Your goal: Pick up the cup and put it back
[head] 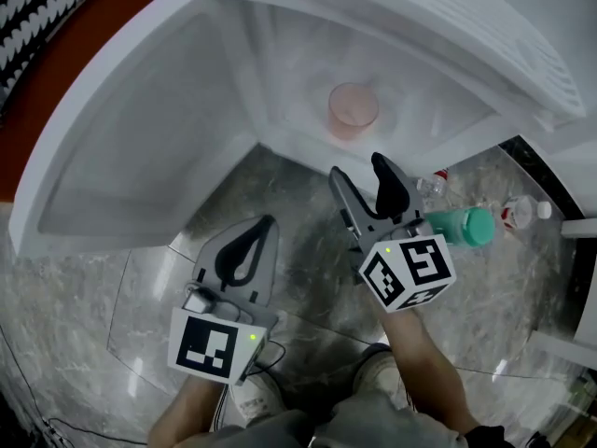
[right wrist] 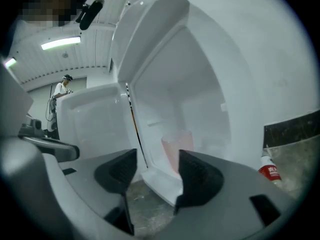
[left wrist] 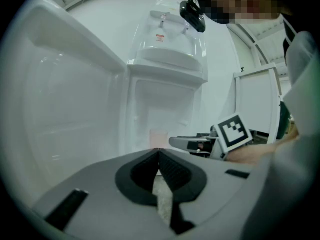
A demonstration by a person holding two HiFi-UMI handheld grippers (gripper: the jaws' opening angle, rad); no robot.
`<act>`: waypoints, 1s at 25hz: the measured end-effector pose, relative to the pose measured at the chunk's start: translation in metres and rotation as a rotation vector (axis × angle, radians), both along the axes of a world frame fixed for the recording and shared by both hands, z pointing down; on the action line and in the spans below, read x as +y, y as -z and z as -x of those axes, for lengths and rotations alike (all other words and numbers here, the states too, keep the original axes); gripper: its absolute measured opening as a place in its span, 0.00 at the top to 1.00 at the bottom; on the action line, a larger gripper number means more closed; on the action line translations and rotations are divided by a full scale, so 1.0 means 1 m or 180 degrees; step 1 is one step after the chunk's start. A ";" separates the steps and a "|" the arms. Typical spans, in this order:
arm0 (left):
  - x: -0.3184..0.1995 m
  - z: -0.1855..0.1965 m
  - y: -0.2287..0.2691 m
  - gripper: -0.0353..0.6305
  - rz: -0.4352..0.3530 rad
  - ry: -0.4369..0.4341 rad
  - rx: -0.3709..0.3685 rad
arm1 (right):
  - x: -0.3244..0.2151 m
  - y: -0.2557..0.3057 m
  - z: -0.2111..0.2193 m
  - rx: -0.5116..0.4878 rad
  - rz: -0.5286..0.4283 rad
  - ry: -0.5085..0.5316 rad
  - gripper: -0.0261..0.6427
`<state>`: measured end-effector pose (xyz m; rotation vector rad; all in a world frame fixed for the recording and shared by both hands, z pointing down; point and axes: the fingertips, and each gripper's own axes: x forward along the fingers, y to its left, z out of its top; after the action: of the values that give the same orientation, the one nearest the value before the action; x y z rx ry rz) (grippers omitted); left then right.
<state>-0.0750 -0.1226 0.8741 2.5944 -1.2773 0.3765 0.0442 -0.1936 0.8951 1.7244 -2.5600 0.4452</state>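
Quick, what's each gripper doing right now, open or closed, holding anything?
Left gripper: closed, empty.
Right gripper: open, empty; pink cup stands ahead, untouched.

The left gripper (head: 268,222) is resting near, jaws pressed together; the right gripper (head: 357,166) is reaching farther, jaws spread and empty.

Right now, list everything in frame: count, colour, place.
fridge: 1, white, standing on the floor, door swung open to the left
cup: 1, translucent pink, upright inside the fridge, on its bottom
green bottle: 1, green, lying on the floor right of the right gripper
small bottles: 2, clear or white with red, on the floor near the green bottle
floor: 1, grey marble
shoes: 2, pale, bottom of the head view
left gripper: 1, grey, jaws together, empty
right gripper: 1, grey, jaws apart, empty, aimed at the cup, short of it
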 end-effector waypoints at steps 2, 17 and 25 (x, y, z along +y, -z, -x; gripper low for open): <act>0.001 -0.004 0.003 0.93 0.0004 -0.0001 0.0045 | 0.016 0.019 -0.004 -0.0003 -0.0098 -0.0005 0.84; 0.020 -0.021 0.024 0.93 -0.0104 -0.0066 0.0164 | 0.070 0.035 0.028 0.0327 -0.0240 0.0468 0.95; 0.022 -0.017 0.028 0.93 -0.0127 -0.0032 0.0184 | 0.079 0.039 0.040 0.0360 -0.0273 0.0627 0.95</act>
<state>-0.0577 -0.1006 0.8461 2.6252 -1.2655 0.2783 0.0037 -0.1142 0.8560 1.4537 -2.6664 0.2262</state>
